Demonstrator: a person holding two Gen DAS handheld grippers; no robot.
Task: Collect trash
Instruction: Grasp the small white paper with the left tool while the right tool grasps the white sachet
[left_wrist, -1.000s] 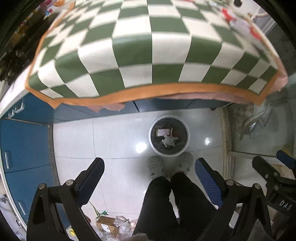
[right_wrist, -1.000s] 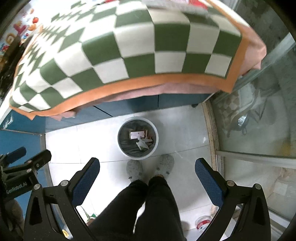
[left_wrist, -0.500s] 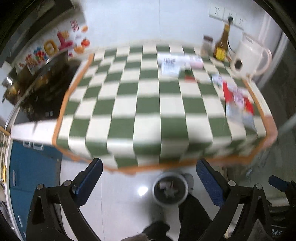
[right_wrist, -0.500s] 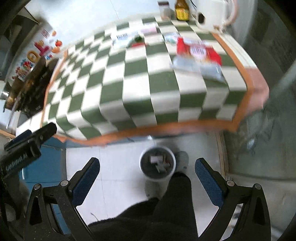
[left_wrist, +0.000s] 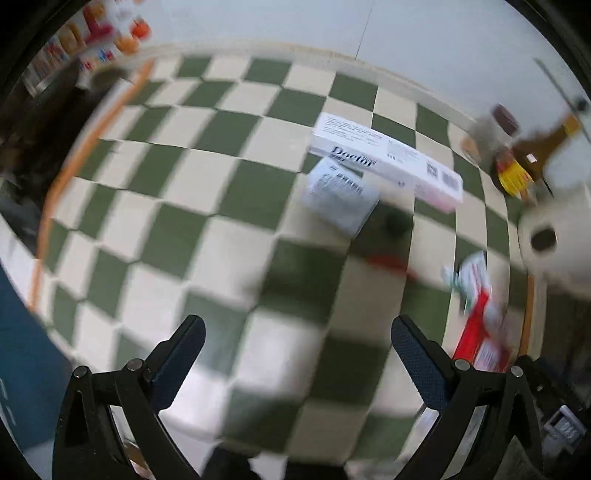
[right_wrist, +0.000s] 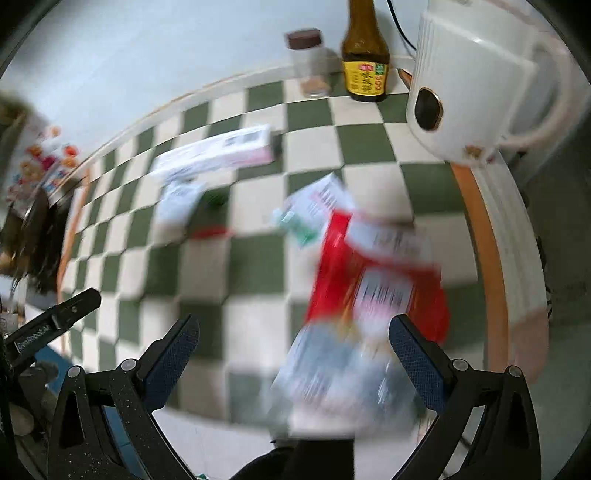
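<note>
Left gripper (left_wrist: 295, 343): jaws spread wide, nothing between them — it hangs over the front edge of the checked cloth (left_wrist: 177, 206), facing the litter, probably lining up a first pick.
White carton (left_wrist: 384, 162): long and flat near the back edge of the worktop; "Doctor"-like lettering and small square codes on its side, the rest too smeared to read. It overlaps the grey packet.
Grey packet (left_wrist: 338, 195): just in front of the carton, touching it; rows of dark print, unreadable.
Red scrap (left_wrist: 388, 262): thin strip mid-cloth, well apart from the carton; blurred.
Red-and-white wrapper (right_wrist: 373, 273): toward the right edge of the worktop, nearest the right gripper; barcode-like stripes, no legible words.
Clear bag (right_wrist: 336, 373): at the front edge, overlapping the wrapper's near end, lying between the right fingers in view.
Right gripper (right_wrist: 293, 343): jaws parted, empty — seemingly poised over the bag.
Jar (right_wrist: 308, 62), sauce bottle (right_wrist: 365, 59), white kettle (right_wrist: 476, 81): standing at the back right corner; likely kept goods, not trash. The bottle's yellow label is unreadable.
</note>
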